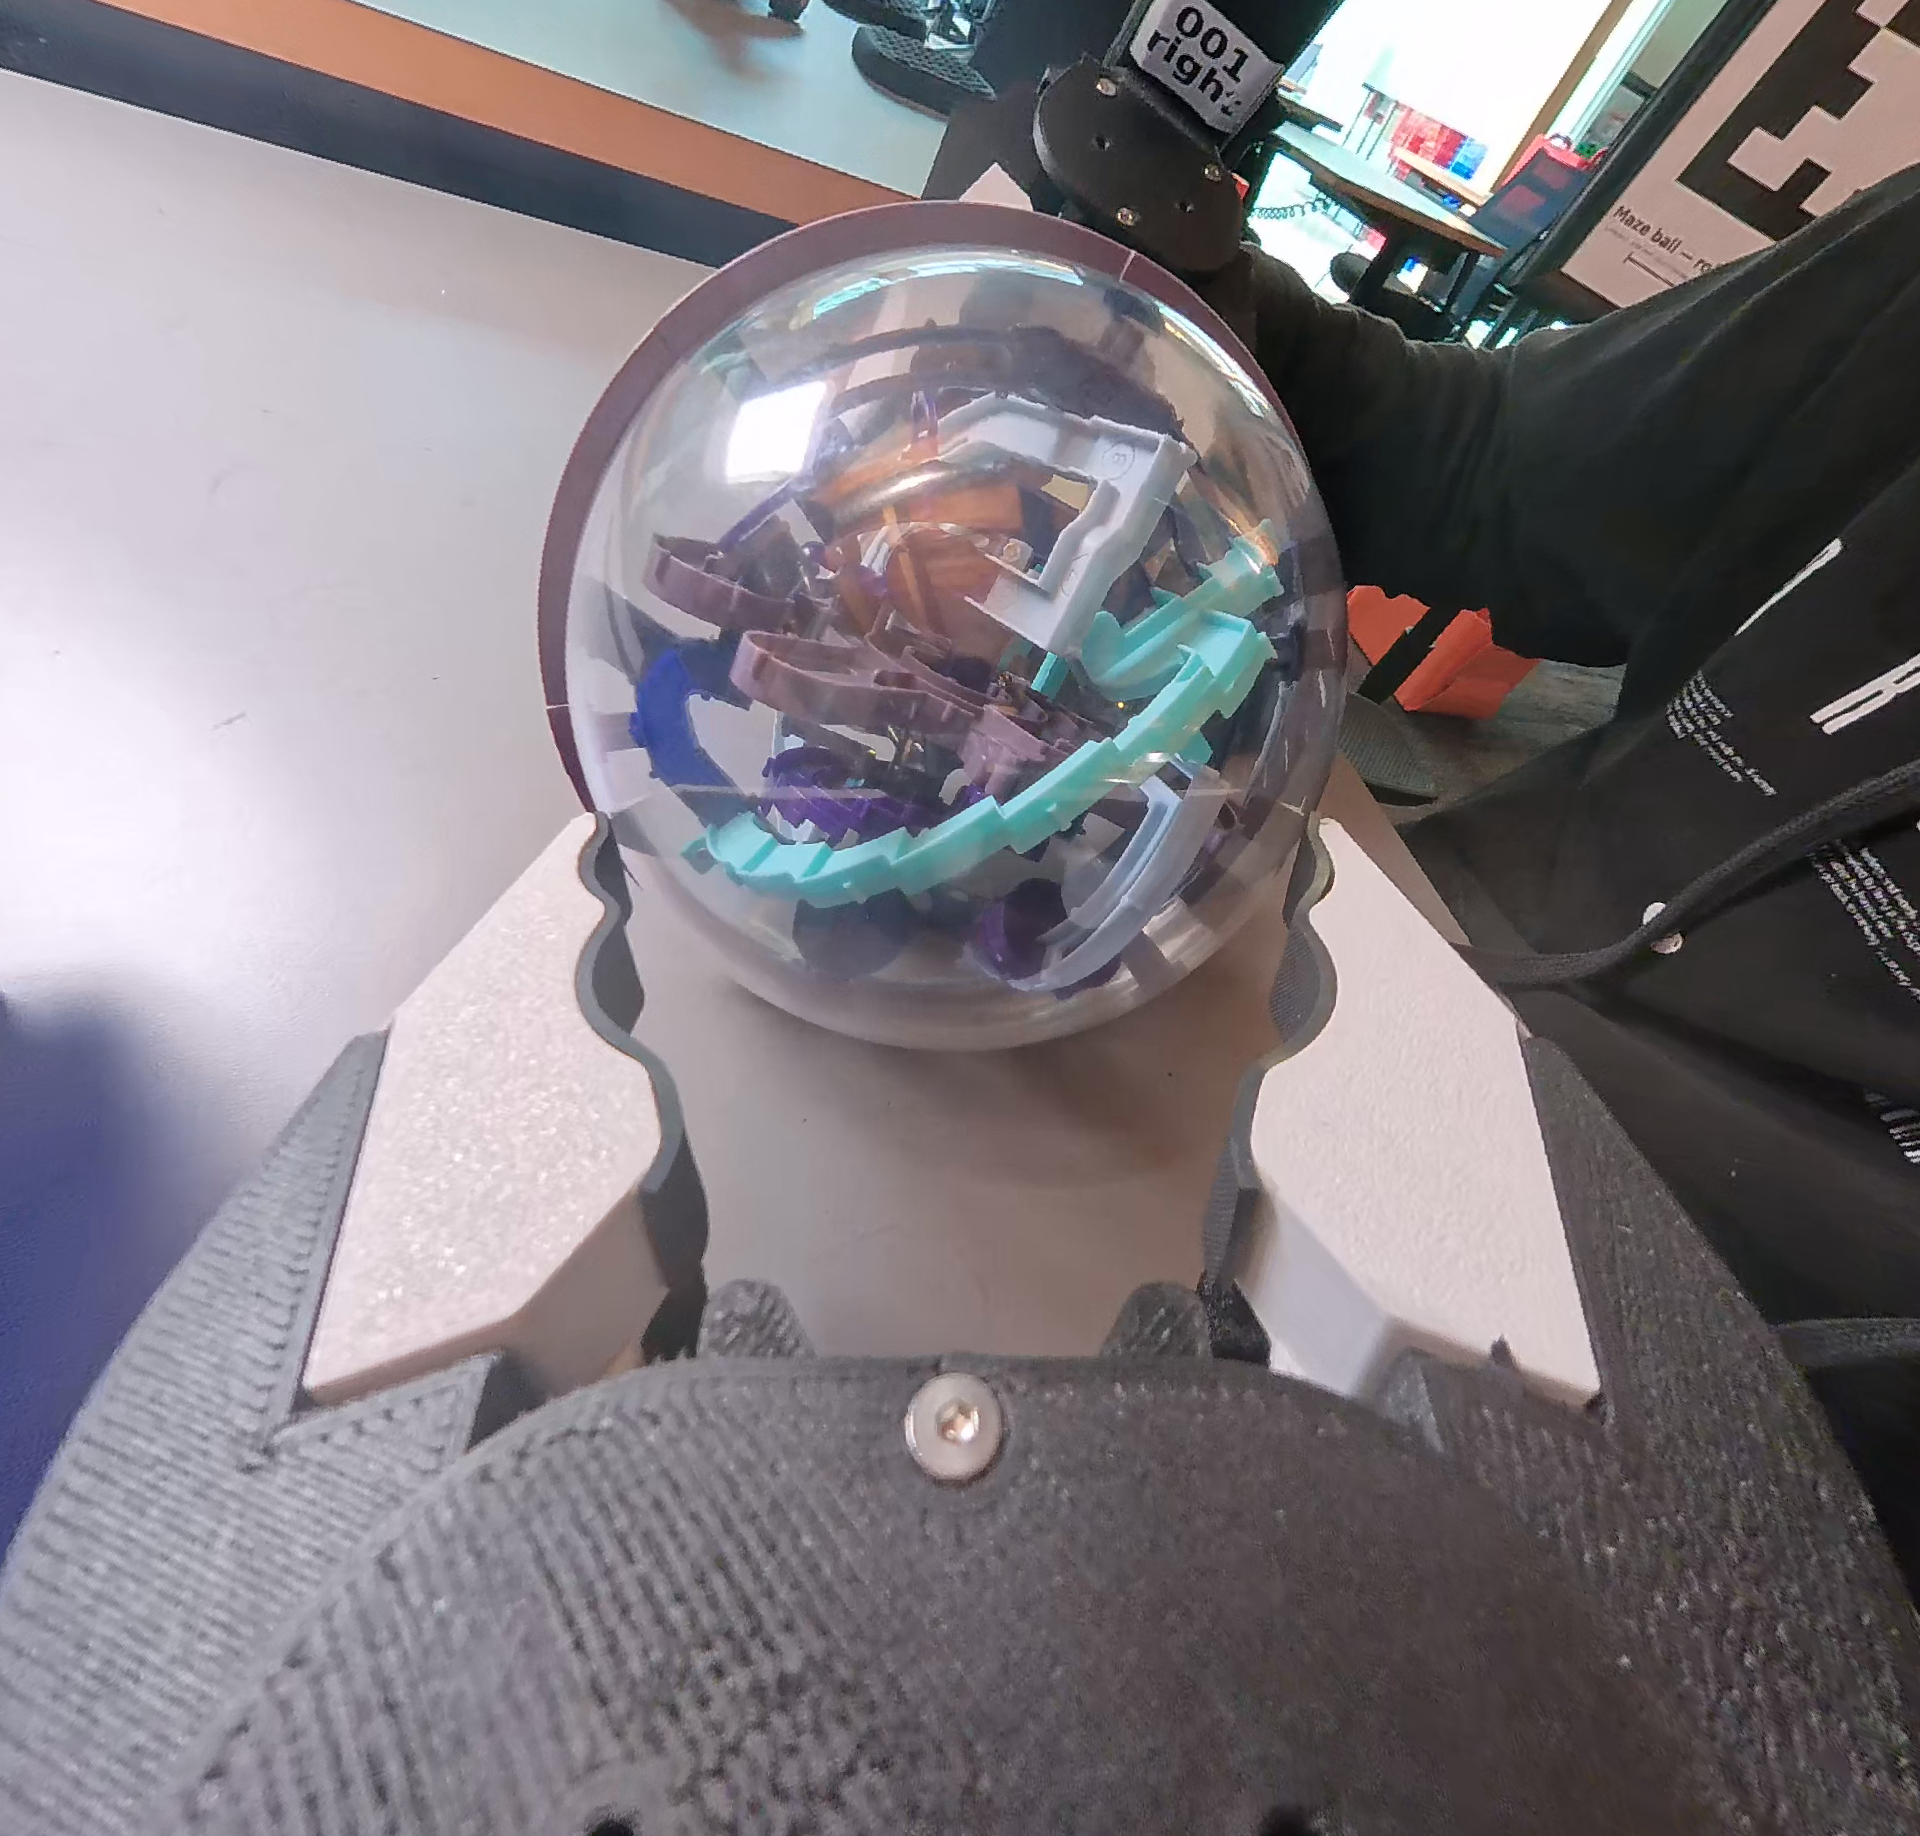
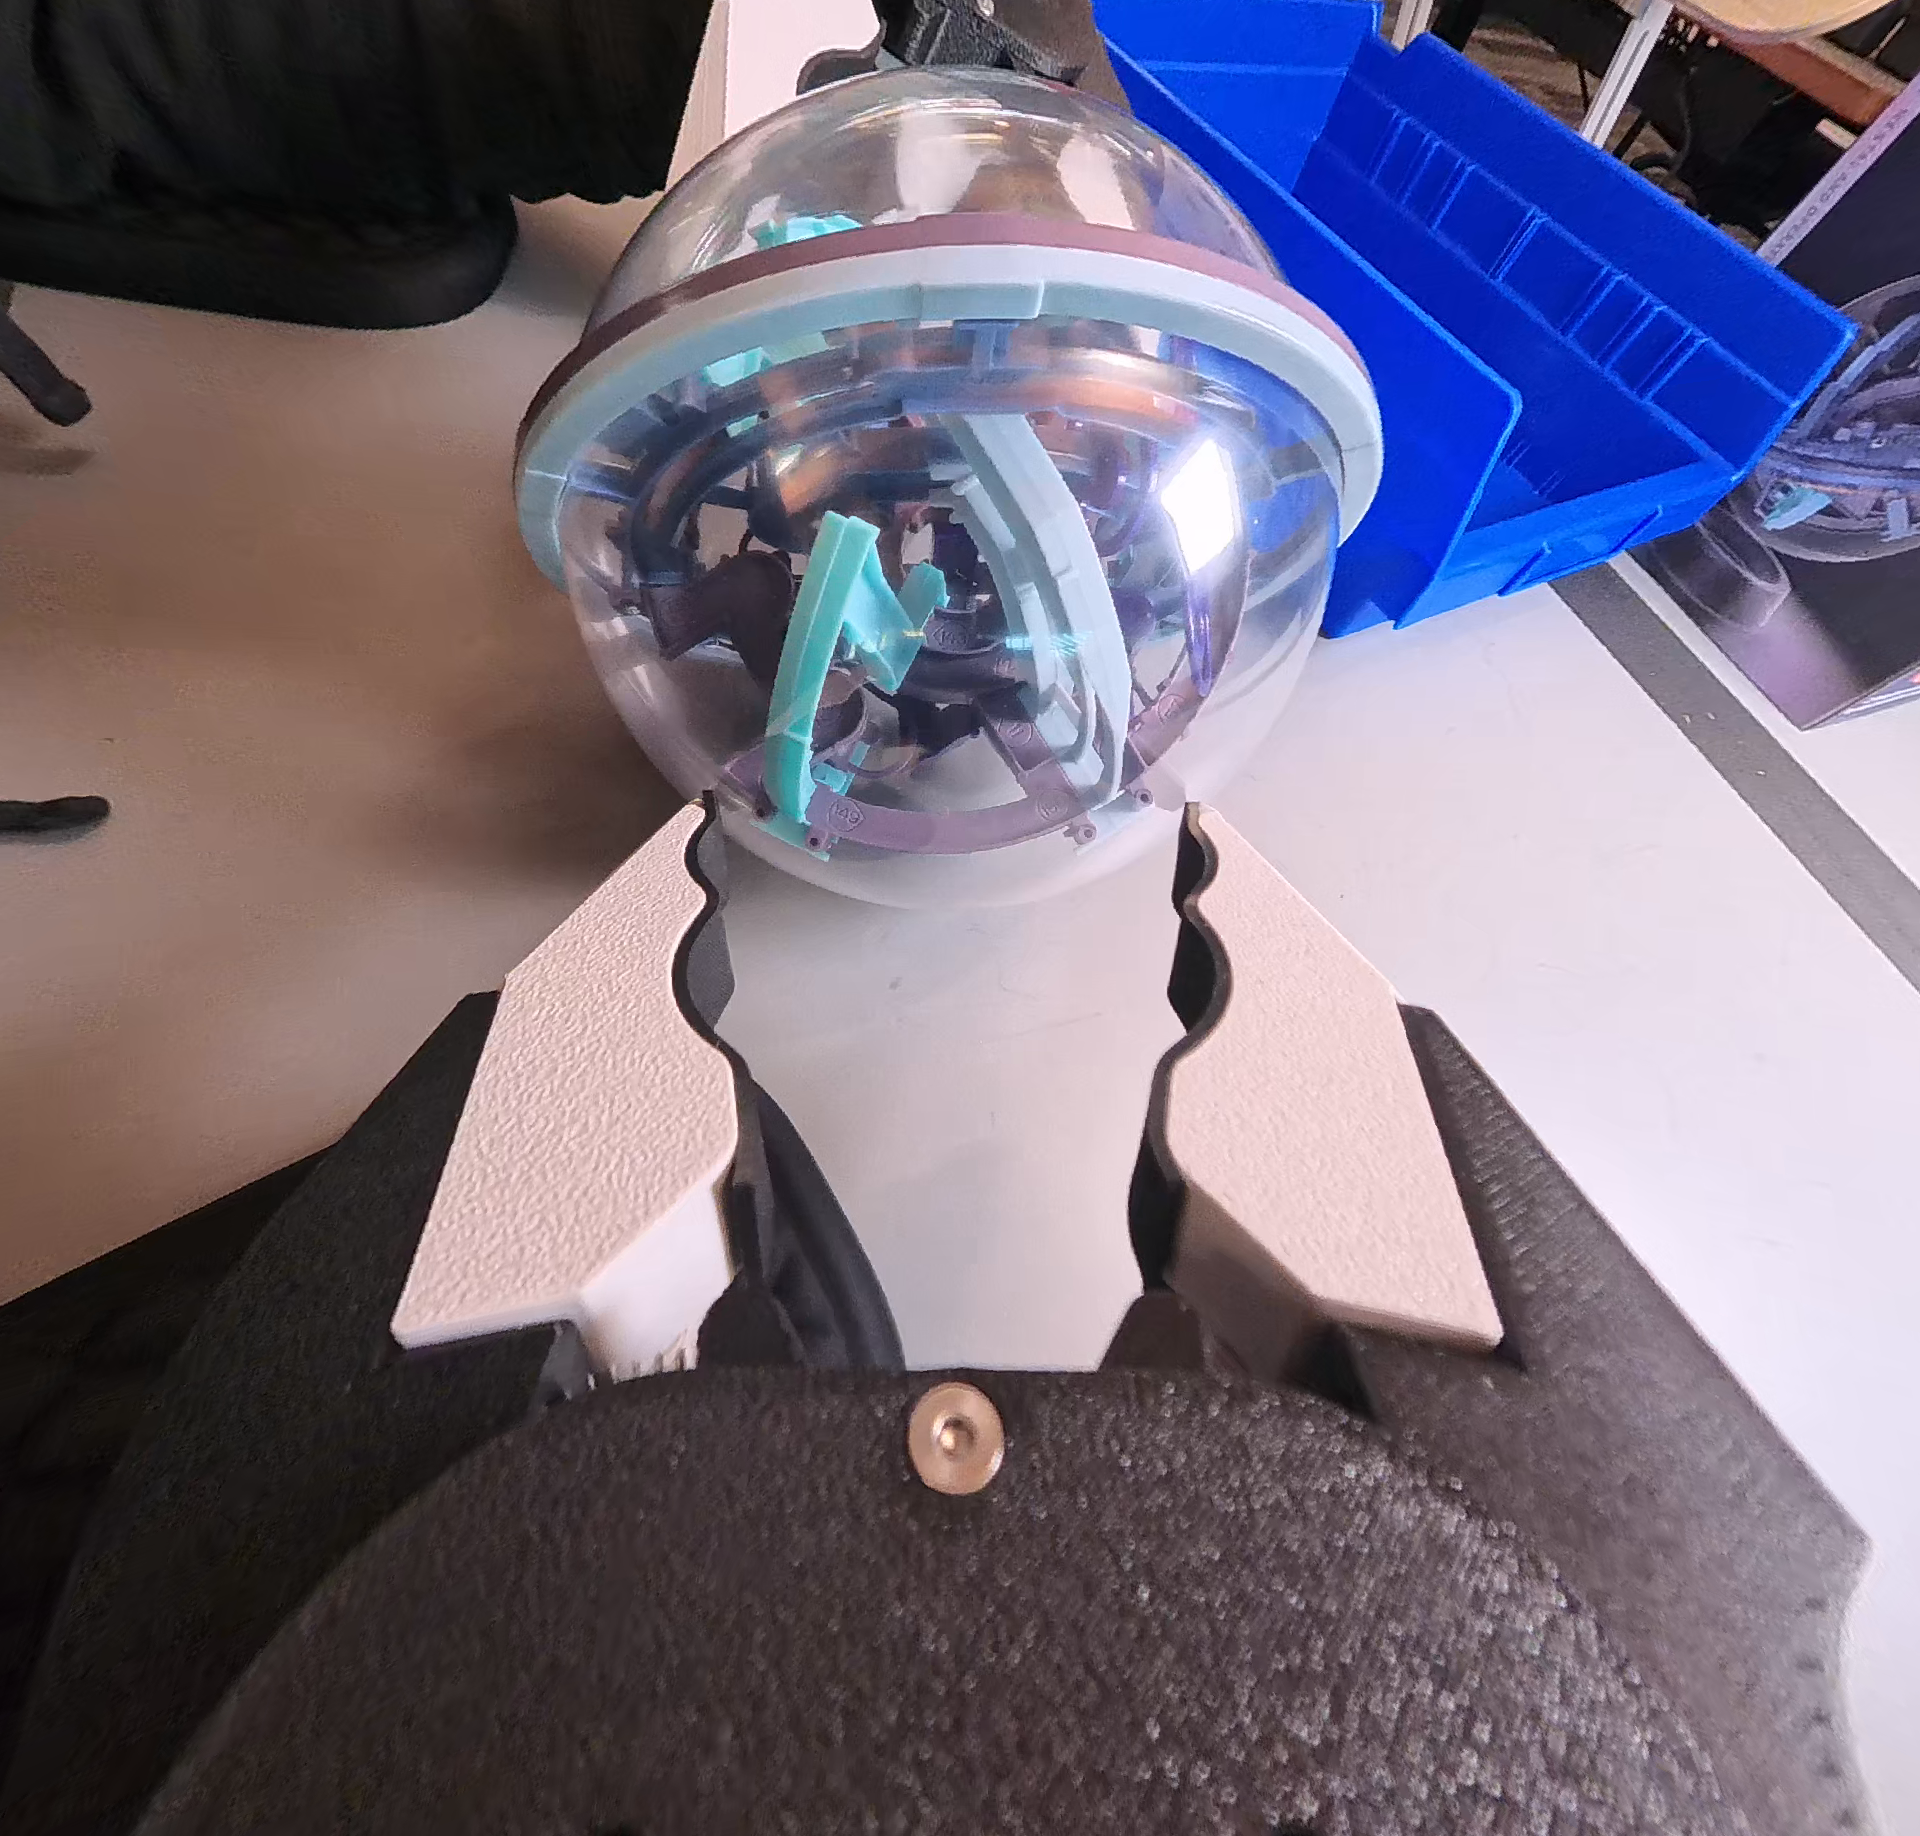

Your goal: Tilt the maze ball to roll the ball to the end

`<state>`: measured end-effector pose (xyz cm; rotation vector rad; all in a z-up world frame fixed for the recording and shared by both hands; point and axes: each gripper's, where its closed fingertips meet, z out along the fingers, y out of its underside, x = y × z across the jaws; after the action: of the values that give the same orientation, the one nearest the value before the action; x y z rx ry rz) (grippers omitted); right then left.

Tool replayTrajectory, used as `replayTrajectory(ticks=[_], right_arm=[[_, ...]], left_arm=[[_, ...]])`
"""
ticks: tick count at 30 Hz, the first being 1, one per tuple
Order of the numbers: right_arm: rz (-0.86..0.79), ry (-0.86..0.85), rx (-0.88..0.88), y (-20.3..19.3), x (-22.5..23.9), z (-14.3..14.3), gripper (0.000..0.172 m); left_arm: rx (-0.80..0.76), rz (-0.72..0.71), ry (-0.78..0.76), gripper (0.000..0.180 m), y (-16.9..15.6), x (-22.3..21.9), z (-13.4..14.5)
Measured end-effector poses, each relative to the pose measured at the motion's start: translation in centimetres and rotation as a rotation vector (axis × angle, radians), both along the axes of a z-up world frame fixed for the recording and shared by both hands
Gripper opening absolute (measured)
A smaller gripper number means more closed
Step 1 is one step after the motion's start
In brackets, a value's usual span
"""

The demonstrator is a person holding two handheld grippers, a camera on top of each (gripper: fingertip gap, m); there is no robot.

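Observation:
The maze ball [image 1: 935,643] is a clear sphere with teal, purple and grey tracks inside and a dark ring around its middle. In the left wrist view it sits between my left gripper's [image 1: 958,841] fingertips, which press on its two sides above the white table [image 1: 260,539]. In the right wrist view the maze ball [image 2: 935,539] fills the centre, and my right gripper's [image 2: 948,815] tips press on its near lower cap. The right gripper [image 1: 1143,145] shows behind the ball, and the left gripper [image 2: 977,10] behind it in the other view. I cannot make out the small ball inside.
Two blue bins [image 2: 1507,332] stand on the table [image 2: 1455,955] just right of the ball. A dark box [image 2: 1829,539] stands at the far right edge. A person's dark sleeve [image 1: 1558,436] and an orange object [image 1: 1455,654] lie to the right.

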<state>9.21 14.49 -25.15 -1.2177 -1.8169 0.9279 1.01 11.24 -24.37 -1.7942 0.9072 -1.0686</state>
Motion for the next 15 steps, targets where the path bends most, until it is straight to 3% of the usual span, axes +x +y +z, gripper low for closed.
replayTrajectory(ticks=[15], right_arm=[[-0.088,0.049,-0.009,-0.9,1.5,1.8,0.079]], left_arm=[[0.009,-0.024,0.015,0.121,-0.3,0.5,-0.2]])
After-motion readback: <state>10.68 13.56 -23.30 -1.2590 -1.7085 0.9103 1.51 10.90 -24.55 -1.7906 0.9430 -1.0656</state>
